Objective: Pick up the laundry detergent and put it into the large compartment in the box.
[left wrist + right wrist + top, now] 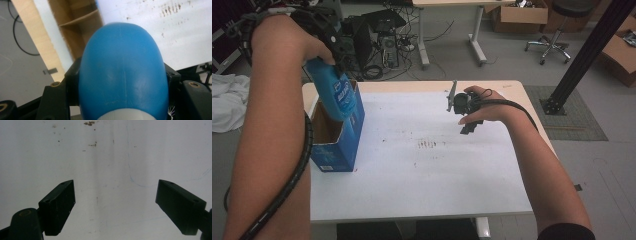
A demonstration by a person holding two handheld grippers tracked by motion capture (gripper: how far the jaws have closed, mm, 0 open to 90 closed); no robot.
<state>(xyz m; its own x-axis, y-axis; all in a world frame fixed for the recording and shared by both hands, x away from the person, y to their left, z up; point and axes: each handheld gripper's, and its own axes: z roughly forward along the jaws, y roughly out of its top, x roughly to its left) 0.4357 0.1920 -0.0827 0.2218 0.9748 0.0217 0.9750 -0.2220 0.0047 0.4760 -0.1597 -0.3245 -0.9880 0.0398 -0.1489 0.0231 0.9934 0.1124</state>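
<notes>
A blue plastic bottle (336, 95) with a white label hangs bottom-down over the open top of a blue cardboard box (343, 146) at the table's left edge. Its lower end is level with the box's rim. My left gripper (323, 59) is shut on the bottle's upper part. In the left gripper view the bottle (122, 72) bulges between the two black jaws, with the box's brown inside (80, 27) below. My right gripper (469, 126) rests in the person's hand at the table's far right. Its jaws stand wide open over bare white tabletop (115, 205).
The white table (422, 175) has small dark stains (428, 144) at its middle. Behind it on the floor are a computer and tangled cables (382, 47). A black post (584, 55) rises at the right and a white cloth (227, 100) lies at the left.
</notes>
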